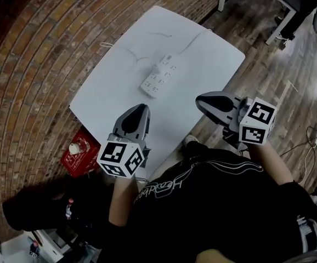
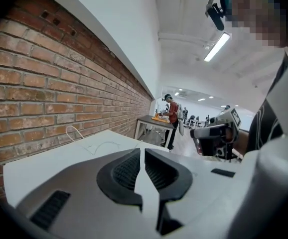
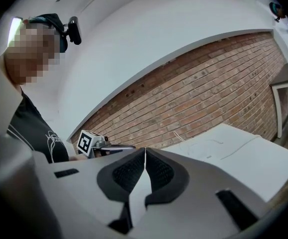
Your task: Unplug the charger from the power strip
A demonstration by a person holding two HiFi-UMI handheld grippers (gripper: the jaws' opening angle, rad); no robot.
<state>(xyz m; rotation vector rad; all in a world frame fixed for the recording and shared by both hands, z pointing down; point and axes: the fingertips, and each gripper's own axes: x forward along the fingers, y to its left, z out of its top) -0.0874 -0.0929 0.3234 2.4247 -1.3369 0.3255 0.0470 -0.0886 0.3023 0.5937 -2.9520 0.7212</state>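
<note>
A white power strip [image 1: 159,75] lies on the white table [image 1: 213,64], toward its far half, with a white cable [image 1: 194,39] running off to the far edge. I cannot make out a charger on it from the head view. My left gripper [image 1: 140,108] hovers over the table's near edge, jaws shut and empty. My right gripper [image 1: 200,98] hangs at the near right edge, also shut on nothing. In the left gripper view the jaws [image 2: 142,156] meet, with the right gripper [image 2: 216,133] beyond them. In the right gripper view the closed jaws [image 3: 145,157] point toward the left gripper [image 3: 91,144].
A thin white wire [image 1: 120,48] curls on the table's far left part. A red box [image 1: 80,153] sits on the brick floor left of the table. Dark bags [image 1: 38,207] lie at lower left. Another table's legs [image 1: 279,26] stand at upper right. A person [image 2: 172,114] stands far off.
</note>
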